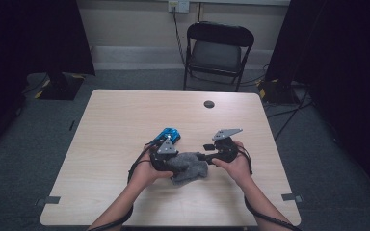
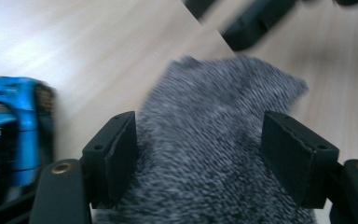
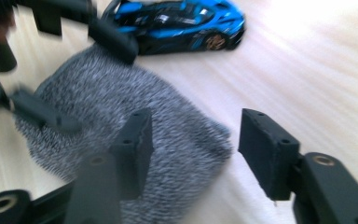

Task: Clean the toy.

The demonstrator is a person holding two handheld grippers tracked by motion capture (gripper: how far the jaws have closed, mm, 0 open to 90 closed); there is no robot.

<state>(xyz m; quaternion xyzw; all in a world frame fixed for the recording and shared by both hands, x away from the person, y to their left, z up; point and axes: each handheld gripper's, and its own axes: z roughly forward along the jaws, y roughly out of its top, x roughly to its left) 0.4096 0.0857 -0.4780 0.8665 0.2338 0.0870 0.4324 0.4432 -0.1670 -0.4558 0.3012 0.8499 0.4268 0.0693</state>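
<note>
The left gripper (image 1: 173,161) stands with jaws apart around a grey sock (image 1: 189,166), pads not visibly pressing it. The right gripper (image 1: 208,153) gapes with nothing between its jaws, just beside the sock's end. The sock lies mid-desk (image 1: 120,120), nearer the front edge, a blue toy car (image 1: 167,135) just behind.

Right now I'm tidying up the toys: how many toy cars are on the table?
1. The blue toy car sits near the middle of the table, just beyond the grey cloth. The crumpled cloth could hide something small.
</note>
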